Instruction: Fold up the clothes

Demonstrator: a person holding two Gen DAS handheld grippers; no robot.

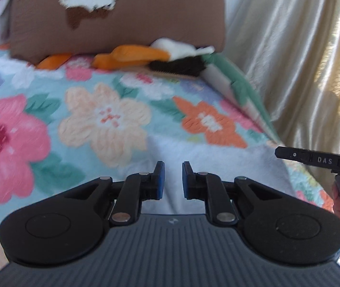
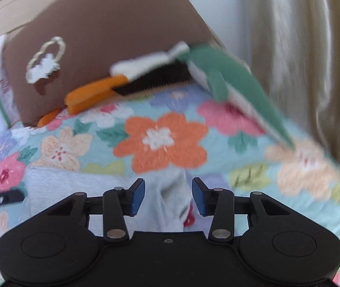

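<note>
A light grey garment [image 1: 208, 165] lies on the floral bedspread [image 1: 79, 119], spread under both grippers. My left gripper [image 1: 172, 179] is open and empty just above the cloth. In the right wrist view the garment [image 2: 146, 191] shows a raised fold with a small red mark between the blue pads. My right gripper [image 2: 168, 196] is open over that fold and holds nothing. The right gripper's body [image 1: 318, 161] and the hand on it show at the right edge of the left wrist view.
A brown cushion [image 1: 122, 14] with a white cloud motif leans at the head of the bed. A plush toy [image 1: 155, 57] in orange, white, black and green lies in front of it. A cream curtain [image 1: 301, 59] hangs along the bed's right side.
</note>
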